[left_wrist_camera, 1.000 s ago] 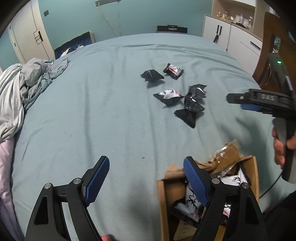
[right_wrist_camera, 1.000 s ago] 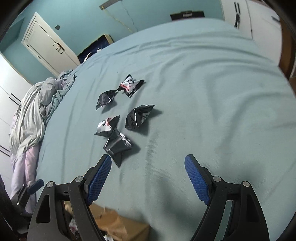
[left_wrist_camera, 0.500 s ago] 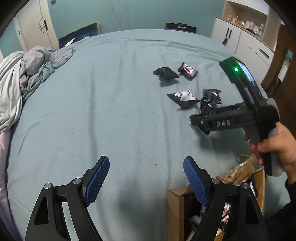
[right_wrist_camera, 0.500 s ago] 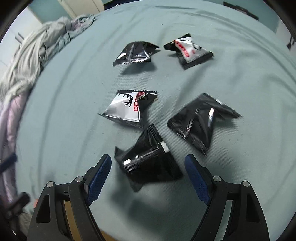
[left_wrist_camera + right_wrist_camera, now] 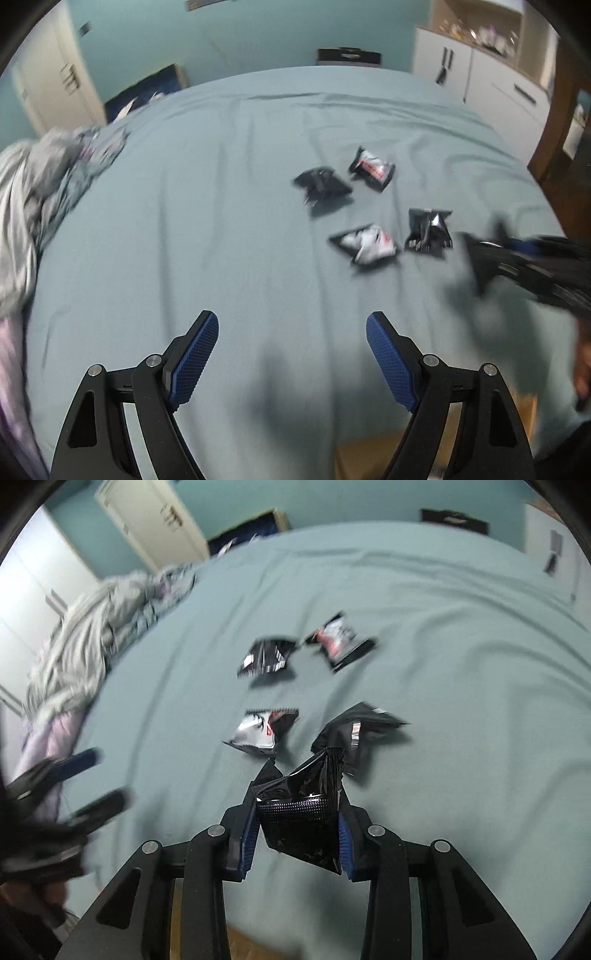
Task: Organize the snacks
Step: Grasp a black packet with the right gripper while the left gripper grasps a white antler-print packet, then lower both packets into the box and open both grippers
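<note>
My right gripper (image 5: pixel 297 825) is shut on a black snack packet (image 5: pixel 303 812) and holds it above the blue-grey bed. Several more black and silver packets lie on the bed beyond it, the nearest a silver one (image 5: pixel 260 731) and a black one (image 5: pixel 354 731). In the left wrist view the same packets lie mid-bed, among them the silver one (image 5: pixel 365 242) and a black one (image 5: pixel 428 230). My left gripper (image 5: pixel 291 354) is open and empty over bare sheet. The right gripper (image 5: pixel 524 266) shows blurred at the right edge there. The cardboard box (image 5: pixel 373 454) edge shows at the bottom.
A heap of grey and pink bedding (image 5: pixel 33 199) lies at the bed's left side. White cabinets (image 5: pixel 491 85) and a wooden door frame (image 5: pixel 557 122) stand at the right. The box rim (image 5: pixel 258 947) also shows below my right gripper.
My right gripper has closed on the nearest black packet and lifted it off the bed, pulling back toward the box. My left gripper has shifted so the box is mostly out of view.
</note>
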`<state>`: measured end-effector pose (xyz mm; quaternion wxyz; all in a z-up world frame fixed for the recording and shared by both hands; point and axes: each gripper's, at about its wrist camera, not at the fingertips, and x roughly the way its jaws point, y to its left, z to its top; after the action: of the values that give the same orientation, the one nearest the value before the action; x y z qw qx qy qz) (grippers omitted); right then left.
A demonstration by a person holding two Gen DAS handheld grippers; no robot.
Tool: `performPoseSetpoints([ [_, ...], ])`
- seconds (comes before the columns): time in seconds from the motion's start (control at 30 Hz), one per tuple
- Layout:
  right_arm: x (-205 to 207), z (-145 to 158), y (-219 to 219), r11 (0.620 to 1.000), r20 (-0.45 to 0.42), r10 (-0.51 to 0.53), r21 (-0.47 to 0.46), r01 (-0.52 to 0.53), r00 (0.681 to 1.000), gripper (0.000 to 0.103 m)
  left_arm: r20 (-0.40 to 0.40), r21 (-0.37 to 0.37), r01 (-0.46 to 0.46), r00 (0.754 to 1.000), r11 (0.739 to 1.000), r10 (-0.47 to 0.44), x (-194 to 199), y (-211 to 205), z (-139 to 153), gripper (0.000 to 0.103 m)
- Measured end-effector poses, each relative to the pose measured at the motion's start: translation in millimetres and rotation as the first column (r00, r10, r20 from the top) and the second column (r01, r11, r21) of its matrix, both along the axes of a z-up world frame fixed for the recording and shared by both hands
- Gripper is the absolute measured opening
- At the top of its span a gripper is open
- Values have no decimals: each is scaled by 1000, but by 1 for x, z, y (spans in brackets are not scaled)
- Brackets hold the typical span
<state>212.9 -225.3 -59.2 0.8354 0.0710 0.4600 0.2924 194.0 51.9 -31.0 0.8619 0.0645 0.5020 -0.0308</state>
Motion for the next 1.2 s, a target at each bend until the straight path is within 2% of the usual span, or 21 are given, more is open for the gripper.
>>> performPoseSetpoints([
  [0.07,-22,13,-19,999,12,-49,16,49,999,34,-14,4,11,1000,1000,-11,23,-16,-7,85],
  [0.13,-51,24,-33,996,36,-84,19,84,996,34,-67,-41,6,998,999,-9,49,-31,-19,85],
  [0.27,-139,37,-47,996,111,-85,51,80,990,34,-166,-46,-39,986,998,31,83,-50,-46,85],
  [0.3,-163,35,-52,995,123,-82,68,74,989,34,-187,-43,-46,982,998,37,87,-52,-52,85],
  [0.4,-206,25,-75,986,133,-94,148,74,987,34,-309,-31,-62,950,998,49,102,-58,-80,85],
  [0.47,-229,13,-84,980,125,-110,177,87,986,35,-344,-37,-58,938,998,42,104,-59,-90,77],
  [0.5,-229,8,-86,981,118,-111,173,90,987,35,-332,-44,-51,943,998,34,103,-59,-90,74],
  [0.53,-230,6,-83,984,118,-108,157,89,987,35,-317,-50,-41,948,998,23,100,-59,-87,55],
  [0.63,-223,11,-71,985,132,-95,156,74,987,35,-287,-62,-30,958,998,11,88,-58,-74,57],
  [0.7,-218,8,-66,983,103,-75,174,56,992,35,-260,-53,-17,966,998,2,74,-55,-62,57],
  [0.77,-214,5,-59,985,82,-55,170,40,995,35,-211,-28,0,977,1000,-6,51,-49,-43,57],
  [0.83,-212,9,-59,988,107,-48,154,32,993,35,-178,-30,14,984,999,-20,31,-42,-29,57],
  [0.9,-217,18,-58,988,146,-41,151,19,988,35,-140,-43,36,989,998,-42,0,-33,-12,57],
  [1.0,-223,23,-58,988,167,-46,154,20,985,35,-64,-9,108,992,994,-108,-58,-25,11,57],
  [1.03,-225,20,-58,988,170,-48,151,22,984,35,-52,-6,128,990,992,-128,-64,-25,19,57],
  [1.1,-229,18,-57,991,180,-54,134,30,982,35,-20,-22,175,984,984,-175,-98,-18,27,57],
  [1.2,-230,19,-56,993,187,-76,103,57,979,35,1,-101,205,979,974,-206,-152,-12,21,57],
])
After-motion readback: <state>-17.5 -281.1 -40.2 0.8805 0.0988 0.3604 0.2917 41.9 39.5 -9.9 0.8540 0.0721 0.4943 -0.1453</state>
